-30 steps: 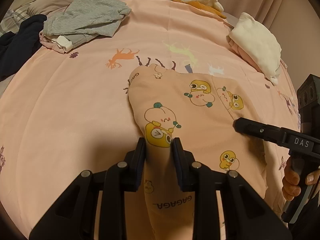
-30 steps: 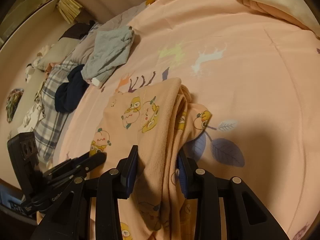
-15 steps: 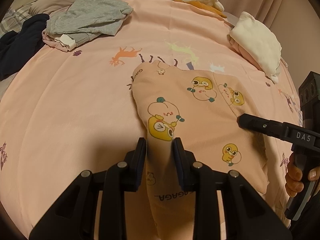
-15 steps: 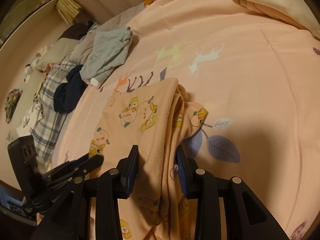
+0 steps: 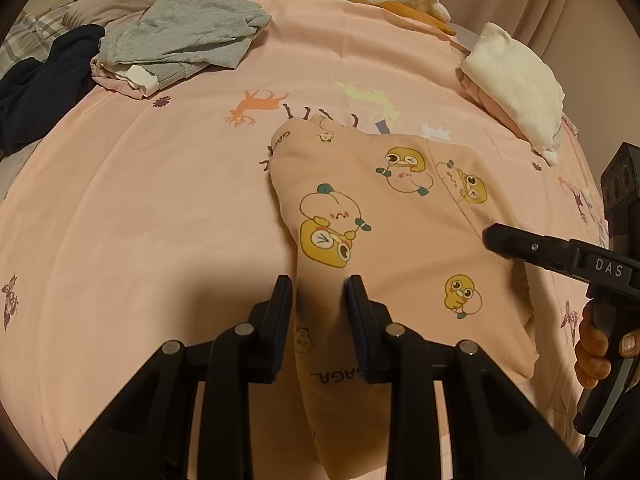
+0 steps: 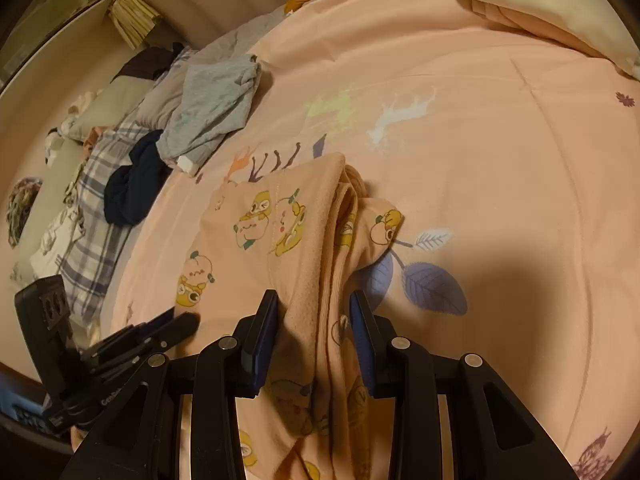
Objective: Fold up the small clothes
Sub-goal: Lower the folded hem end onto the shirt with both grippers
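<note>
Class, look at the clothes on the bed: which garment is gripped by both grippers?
The peach cartoon-print garment: the left gripper and right gripper each pinch its near edge. The grey garment, dark navy garment and cream garment lie untouched farther away.

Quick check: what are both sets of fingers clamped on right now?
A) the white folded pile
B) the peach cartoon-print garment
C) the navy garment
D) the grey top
B: the peach cartoon-print garment runs between the left gripper and right gripper fingers.
</note>
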`<state>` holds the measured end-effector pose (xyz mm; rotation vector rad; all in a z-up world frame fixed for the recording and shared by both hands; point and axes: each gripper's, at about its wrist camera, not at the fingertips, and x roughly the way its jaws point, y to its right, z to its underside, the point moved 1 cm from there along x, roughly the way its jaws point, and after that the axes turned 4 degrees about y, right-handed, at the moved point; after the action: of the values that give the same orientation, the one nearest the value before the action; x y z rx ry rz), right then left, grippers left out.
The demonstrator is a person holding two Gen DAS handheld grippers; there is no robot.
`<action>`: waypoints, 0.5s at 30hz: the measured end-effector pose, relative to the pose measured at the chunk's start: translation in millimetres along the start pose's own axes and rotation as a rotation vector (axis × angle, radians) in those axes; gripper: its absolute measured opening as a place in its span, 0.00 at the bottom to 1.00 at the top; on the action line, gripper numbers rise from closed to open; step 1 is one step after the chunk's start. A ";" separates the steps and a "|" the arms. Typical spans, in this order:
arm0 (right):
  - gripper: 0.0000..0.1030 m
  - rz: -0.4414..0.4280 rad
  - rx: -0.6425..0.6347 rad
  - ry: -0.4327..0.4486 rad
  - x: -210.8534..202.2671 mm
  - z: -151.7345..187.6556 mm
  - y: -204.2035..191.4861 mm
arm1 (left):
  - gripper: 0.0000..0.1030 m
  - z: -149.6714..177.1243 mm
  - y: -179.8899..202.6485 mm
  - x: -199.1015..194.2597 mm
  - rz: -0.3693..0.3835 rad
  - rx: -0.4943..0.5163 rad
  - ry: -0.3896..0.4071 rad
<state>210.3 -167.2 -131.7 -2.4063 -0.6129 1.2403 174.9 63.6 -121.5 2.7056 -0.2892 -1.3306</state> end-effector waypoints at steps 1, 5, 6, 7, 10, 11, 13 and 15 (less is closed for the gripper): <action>0.32 0.001 -0.002 0.000 -0.1 0.0 0.2 | 0.28 0.9 0.2 -0.5 -0.002 0.000 0.000; 0.32 0.003 0.001 0.001 -0.8 0.8 -0.5 | 0.28 2.7 0.2 -1.9 -0.005 0.000 0.000; 0.32 0.004 -0.001 0.001 -0.6 0.5 -0.9 | 0.28 2.8 0.1 -2.0 -0.005 -0.001 0.000; 0.32 0.004 -0.001 0.001 -0.7 0.4 -0.8 | 0.28 2.8 0.1 -1.9 -0.005 0.000 0.000; 0.32 0.005 0.000 -0.001 -0.5 0.4 -0.9 | 0.28 4.5 -0.1 -2.8 -0.008 -0.002 0.001; 0.32 0.006 0.002 -0.001 -0.6 1.4 -1.3 | 0.28 4.8 -0.2 -3.0 -0.009 -0.003 0.000; 0.32 0.007 0.002 -0.001 -0.6 1.7 -1.3 | 0.28 4.8 -1.0 -2.9 -0.009 -0.002 0.000; 0.32 0.008 0.003 -0.001 -0.6 2.1 -1.0 | 0.28 5.9 -1.2 -3.5 -0.011 -0.002 -0.001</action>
<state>208.1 -166.4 -131.9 -2.4084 -0.6022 1.2444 168.3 65.5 -122.6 2.7087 -0.2728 -1.3342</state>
